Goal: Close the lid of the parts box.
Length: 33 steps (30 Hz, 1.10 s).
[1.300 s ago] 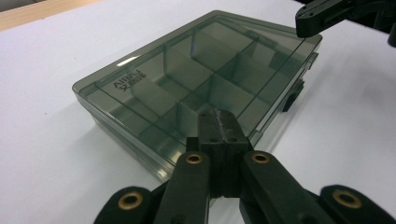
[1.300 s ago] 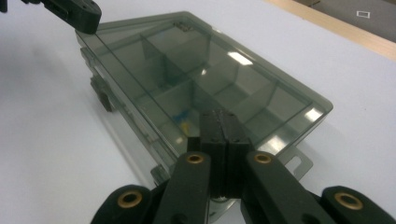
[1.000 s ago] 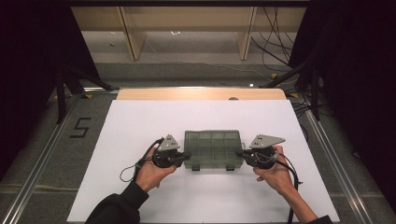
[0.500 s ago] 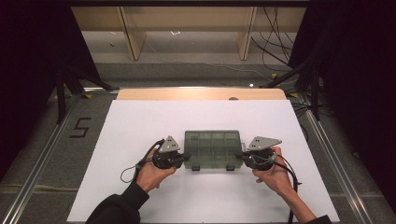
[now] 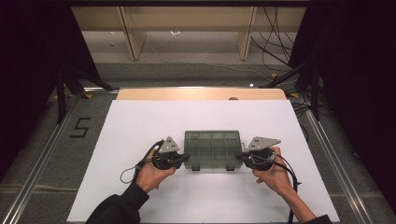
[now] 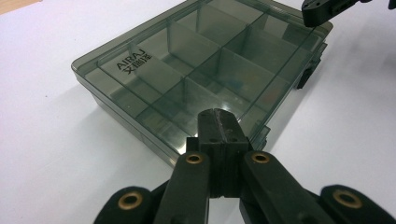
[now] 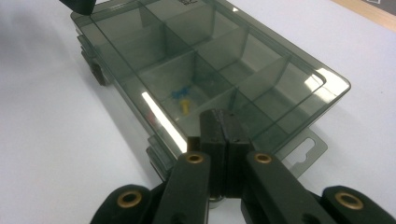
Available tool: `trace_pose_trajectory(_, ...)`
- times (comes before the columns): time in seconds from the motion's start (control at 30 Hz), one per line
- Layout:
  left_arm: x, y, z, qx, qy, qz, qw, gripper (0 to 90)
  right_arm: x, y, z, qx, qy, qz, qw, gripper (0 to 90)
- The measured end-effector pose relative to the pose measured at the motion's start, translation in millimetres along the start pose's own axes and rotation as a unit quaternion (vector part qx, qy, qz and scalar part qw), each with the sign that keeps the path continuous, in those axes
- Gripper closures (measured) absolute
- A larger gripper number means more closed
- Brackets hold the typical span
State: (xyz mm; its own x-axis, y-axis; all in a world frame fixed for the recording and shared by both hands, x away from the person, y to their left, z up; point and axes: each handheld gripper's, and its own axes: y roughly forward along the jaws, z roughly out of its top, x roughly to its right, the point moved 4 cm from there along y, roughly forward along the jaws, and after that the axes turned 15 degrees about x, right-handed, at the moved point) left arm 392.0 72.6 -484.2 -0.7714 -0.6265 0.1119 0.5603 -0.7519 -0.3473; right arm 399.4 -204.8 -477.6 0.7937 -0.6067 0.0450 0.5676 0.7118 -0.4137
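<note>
We see a smoky grey, translucent plastic compartment box (image 5: 213, 149) lying flat with its lid shut on the white tabletop (image 5: 140, 126), near the middle of the side closest to the person. The left gripper (image 5: 184, 157) sits at the box's left short end, and the right gripper (image 5: 239, 154) sits at its right short end, so the box lies between the two. In the left gripper view we find the jaws pressed flat together with nothing between them, their tip (image 6: 218, 122) over the near edge of the lid (image 6: 196, 60), which carries printed lettering. In the right gripper view the jaws are likewise closed on nothing, their tip (image 7: 220, 122) at the lid's edge. Through the lid there we make out small blue and yellow pieces (image 7: 182, 98) in one compartment. Whether either tip actually touches the box, we cannot tell.
</note>
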Motion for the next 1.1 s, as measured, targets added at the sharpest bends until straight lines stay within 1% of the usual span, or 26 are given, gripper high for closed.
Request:
trace_pose_trajectory(0.03, -0.1, -0.4, -0.1, -0.003, 0.002, -0.003, 1.0000, 89.8, -0.3, 0.3, -0.3, 0.000, 0.002, -0.002, 1.0000, 90.0)
trace_pose_trajectory(0.13, 0.1, -0.6, 0.0, -0.002, 0.005, -0.002, 1.0000, 89.8, 0.5, 1.0, -1.0, 0.001, -0.003, 0.001, 1.0000, 89.2)
trace_pose_trajectory(0.2, 0.7, -0.7, -0.2, 0.001, 0.005, 0.002, 1.0000, 89.7, 1.0, 0.9, -1.3, 0.002, 0.000, 0.000, 1.0000, 88.2)
trace_pose_trajectory(0.23, 1.5, -0.1, -0.1, 0.005, 0.000, 0.003, 1.0000, 89.7, 1.2, 0.9, -1.1, 0.000, 0.000, 0.000, 1.0000, 87.4)
trace_pose_trajectory(0.3, 0.8, -1.0, -0.3, -0.001, 0.005, -0.002, 1.0000, 89.6, 2.0, 2.0, -0.8, 0.004, -0.002, -0.001, 1.0000, 85.9)
trace_pose_trajectory(0.33, 1.8, -0.1, -0.3, 0.005, -0.002, 0.000, 1.0000, 89.5, 2.2, 2.0, -0.7, 0.004, -0.001, -0.003, 1.0000, 84.8)
trace_pose_trajectory(0.37, 1.9, -0.5, -0.3, 0.004, -0.003, 0.000, 1.0000, 89.3, 1.6, 1.3, -0.6, 0.000, 0.003, -0.004, 1.0000, 84.0)
trace_pose_trajectory(0.4, 1.4, -1.4, -0.6, -0.001, 0.003, -0.001, 1.0000, 89.0, 1.6, 1.1, -0.4, 0.001, 0.005, -0.004, 1.0000, 82.9)
trace_pose_trajectory(0.43, 2.3, -1.1, -0.9, 0.003, 0.001, 0.005, 1.0000, 88.4, 2.6, 1.2, 0.1, 0.006, 0.001, -0.007, 1.0000, 82.0)
trace_pose_trajectory(0.5, 2.1, -1.3, -1.0, 0.003, 0.003, 0.004, 1.0000, 87.7, 3.0, 0.1, 1.7, 0.011, 0.007, -0.008, 0.9999, 80.3)
trace_pose_trajectory(0.53, 2.2, -0.6, -0.5, 0.010, 0.003, 0.004, 0.9999, 87.4, 3.1, 0.1, 2.4, 0.017, 0.008, -0.011, 0.9998, 79.4)
trace_pose_trajectory(0.57, 1.9, -1.1, -0.2, 0.009, 0.003, -0.001, 1.0000, 87.2, 3.1, -0.8, 3.4, 0.021, 0.011, -0.012, 0.9997, 77.9)
trace_pose_trajectory(0.63, 2.9, -1.3, -0.6, 0.014, -0.002, 0.005, 0.9999, 86.5, 3.6, -1.3, 3.8, 0.021, 0.013, -0.013, 0.9996, 74.0)
trace_pose_trajectory(0.67, 2.1, -2.4, 0.1, 0.015, 0.005, 0.005, 0.9999, 86.1, 3.4, -1.6, 3.8, 0.019, 0.018, -0.016, 0.9995, 72.8)
trace_pose_trajectory(0.7, 0.9, -3.9, 0.4, 0.009, 0.008, 0.000, 0.9999, 85.5, 3.3, -1.5, 4.2, 0.018, 0.019, -0.019, 0.9995, 69.1)
trace_pose_trajectory(0.73, 2.3, -2.9, 0.7, 0.020, -0.008, 0.012, 0.9997, 84.7, 3.3, -1.2, 5.0, 0.020, 0.018, -0.022, 0.9994, 65.5)
trace_pose_trajectory(0.77, 1.5, -3.3, 1.1, 0.019, -0.006, 0.011, 0.9997, 84.3, 3.6, -1.3, 6.4, 0.025, 0.019, -0.029, 0.9991, 61.0)
trace_pose_trajectory(0.83, 1.2, -3.4, 1.7, 0.022, -0.006, 0.008, 0.9997, 83.8, 3.5, -2.6, 9.0, 0.029, 0.034, -0.038, 0.9983, 55.3)
trace_pose_trajectory(0.87, 0.9, -3.5, 1.9, 0.023, -0.005, 0.008, 0.9997, 83.4, 4.6, -3.5, 10.3, 0.033, 0.036, -0.044, 0.9979, 52.8)
trace_pose_trajectory(0.9, 1.0, -3.9, 2.0, 0.021, -0.011, 0.006, 0.9997, 83.1, 5.0, -4.1, 11.0, 0.036, 0.040, -0.045, 0.9976, 51.1)
trace_pose_trajectory(0.93, 1.0, -3.7, 2.4, 0.027, -0.010, 0.011, 0.9995, 82.7, 5.4, -5.4, 11.9, 0.040, 0.043, -0.048, 0.9971, 49.7)
trace_pose_trajectory(0.97, 0.8, -4.2, 2.9, 0.028, -0.008, 0.011, 0.9995, 82.4, 5.5, -6.2, 12.9, 0.044, 0.047, -0.049, 0.9967, 48.0)
trace_pose_trajectory(1.0, 0.3, -4.7, 4.2, 0.030, -0.004, 0.004, 0.9995, 82.3, 5.5, -6.8, 13.5, 0.048, 0.051, -0.053, 0.9962, 46.6)
trace_pose_trajectory(1.03, 0.8, -5.1, 5.0, 0.033, -0.007, 0.009, 0.9994, 81.7, 5.3, -7.8, 15.0, 0.053, 0.057, -0.055, 0.9955, 44.4)
trace_pose_trajectory(1.07, 0.5, -5.5, 6.3, 0.037, -0.004, 0.001, 0.9993, 80.7, 5.6, -7.9, 16.7, 0.064, 0.061, -0.059, 0.9944, 42.4)
trace_pose_trajectory(1.1, 0.8, -5.8, 7.6, 0.045, -0.005, 0.002, 0.9990, 80.3, 6.1, -9.5, 18.3, 0.066, 0.060, -0.063, 0.9940, 41.3)
